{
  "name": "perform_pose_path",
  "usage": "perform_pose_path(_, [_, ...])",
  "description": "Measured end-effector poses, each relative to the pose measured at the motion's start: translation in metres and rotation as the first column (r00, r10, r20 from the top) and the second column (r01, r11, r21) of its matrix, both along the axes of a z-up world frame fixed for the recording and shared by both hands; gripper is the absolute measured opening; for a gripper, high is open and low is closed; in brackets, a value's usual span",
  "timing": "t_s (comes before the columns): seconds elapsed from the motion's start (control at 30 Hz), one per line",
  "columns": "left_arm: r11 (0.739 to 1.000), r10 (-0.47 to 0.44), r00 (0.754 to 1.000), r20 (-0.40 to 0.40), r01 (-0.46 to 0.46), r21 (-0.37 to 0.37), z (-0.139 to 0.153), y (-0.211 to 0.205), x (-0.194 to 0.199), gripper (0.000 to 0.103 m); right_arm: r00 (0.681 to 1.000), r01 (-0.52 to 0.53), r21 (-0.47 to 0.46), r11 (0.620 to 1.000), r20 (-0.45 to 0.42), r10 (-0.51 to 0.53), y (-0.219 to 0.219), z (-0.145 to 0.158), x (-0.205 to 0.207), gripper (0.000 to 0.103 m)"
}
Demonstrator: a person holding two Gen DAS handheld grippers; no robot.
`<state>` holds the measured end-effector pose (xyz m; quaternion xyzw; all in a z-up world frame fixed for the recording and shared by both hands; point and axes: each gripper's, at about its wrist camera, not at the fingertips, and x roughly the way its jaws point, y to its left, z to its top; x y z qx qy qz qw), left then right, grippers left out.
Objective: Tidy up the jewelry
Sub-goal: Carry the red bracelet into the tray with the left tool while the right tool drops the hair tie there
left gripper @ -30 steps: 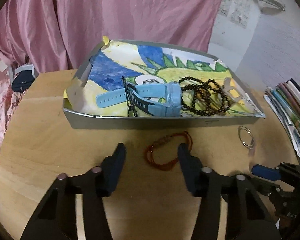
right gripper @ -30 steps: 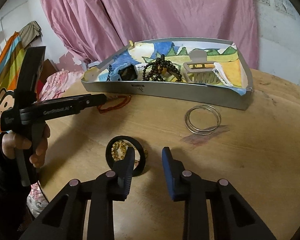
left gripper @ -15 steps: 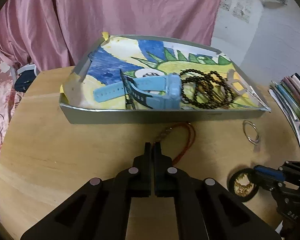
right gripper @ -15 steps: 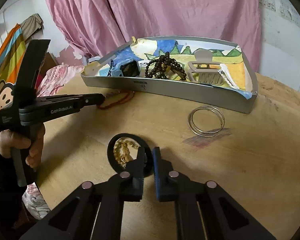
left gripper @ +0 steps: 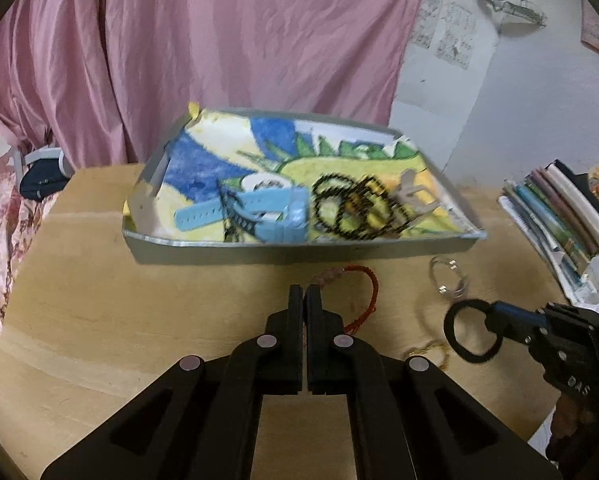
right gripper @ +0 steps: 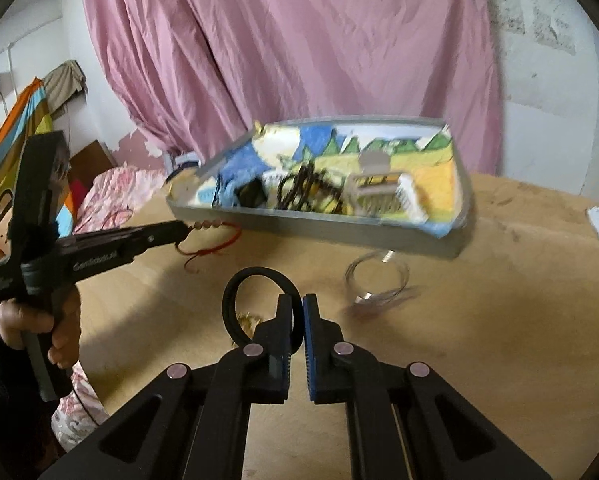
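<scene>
Left claw point(left gripper: 304, 294) clamped on red cord bracelet point(left gripper: 365, 284), lower centre of frame; cord trails right. Right claw point(right gripper: 297, 306) pinched on black ring point(right gripper: 255, 276), lifted clear of worktop point(right gripper: 499, 320). Tray point(left gripper: 299, 246) lies straight ahead of both, long axis crosswise; left claw nearer. Frames blurred; gold chain point(left gripper: 431, 350) partly hidden.
</scene>
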<state>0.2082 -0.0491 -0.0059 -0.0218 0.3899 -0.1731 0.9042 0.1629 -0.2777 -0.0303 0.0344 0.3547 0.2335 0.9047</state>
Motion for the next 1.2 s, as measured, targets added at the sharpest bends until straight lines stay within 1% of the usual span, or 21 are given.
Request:
perform_pose_path(0.13, [0.999, -0.004, 0.999, 0.04, 0.005, -0.034, 0.016, -0.005, 0.0, 0.0, 0.997, 0.063, -0.001, 0.998, 0.04, -0.063, -0.014, 0.016, 0.01, 0.006])
perform_pose_path(0.2, [0.999, -0.003, 0.998, 0.057, 0.005, -0.039, 0.022, -0.011, 0.004, 0.0, 0.993, 0.102, 0.003, 0.995, 0.054, -0.102, -0.022, 0.022, 0.02, 0.006])
perform_pose_path(0.33, [0.997, 0.004, 0.997, 0.075, 0.002, -0.079, 0.031, -0.02, 0.019, 0.0, 0.983, 0.168, 0.024, 0.985, 0.066, -0.169, -0.037, 0.03, 0.039, 0.006])
perform_pose_path(0.4, [0.996, 0.033, 0.995, 0.097, -0.024, -0.091, 0.035, -0.024, 0.031, 0.0, 0.977, 0.201, 0.05, 0.978, 0.062, -0.204, -0.045, 0.033, 0.05, 0.006])
perform_pose_path(0.47, [0.994, 0.048, 0.995, 0.089, -0.038, -0.105, 0.034, -0.028, 0.044, 0.0, 0.971, 0.227, 0.066, 0.972, 0.06, -0.231, -0.051, 0.034, 0.062, 0.006])
perform_pose_path(0.57, [0.991, 0.05, 0.997, 0.061, -0.041, -0.128, 0.028, -0.034, 0.061, 0.0, 0.966, 0.251, 0.064, 0.966, 0.042, -0.254, -0.053, 0.031, 0.083, 0.006])
perform_pose_path(0.63, [0.99, 0.05, 0.997, 0.05, -0.043, -0.134, 0.024, -0.038, 0.069, 0.0, 0.965, 0.26, 0.056, 0.964, 0.026, -0.262, -0.053, 0.027, 0.094, 0.006])
perform_pose_path(0.8, [0.992, 0.066, 0.998, 0.021, -0.063, -0.106, 0.012, -0.044, 0.083, 0.0, 0.969, 0.247, 0.036, 0.968, -0.02, -0.246, -0.045, 0.012, 0.113, 0.006])
perform_pose_path(0.9, [0.994, 0.063, 0.998, 0.013, -0.062, -0.089, 0.005, -0.046, 0.085, 0.0, 0.971, 0.238, 0.033, 0.971, -0.032, -0.237, -0.043, 0.008, 0.115, 0.006])
perform_pose_path(1.1, [0.995, 0.062, 0.998, 0.004, -0.061, -0.084, 0.002, -0.047, 0.087, 0.0, 0.973, 0.228, 0.031, 0.973, -0.046, -0.227, -0.042, 0.003, 0.117, 0.006])
perform_pose_path(1.2, [0.995, 0.061, 0.998, -0.015, -0.062, -0.081, -0.001, -0.048, 0.089, 0.0, 0.973, 0.226, 0.032, 0.974, -0.058, -0.224, -0.041, 0.001, 0.118, 0.007])
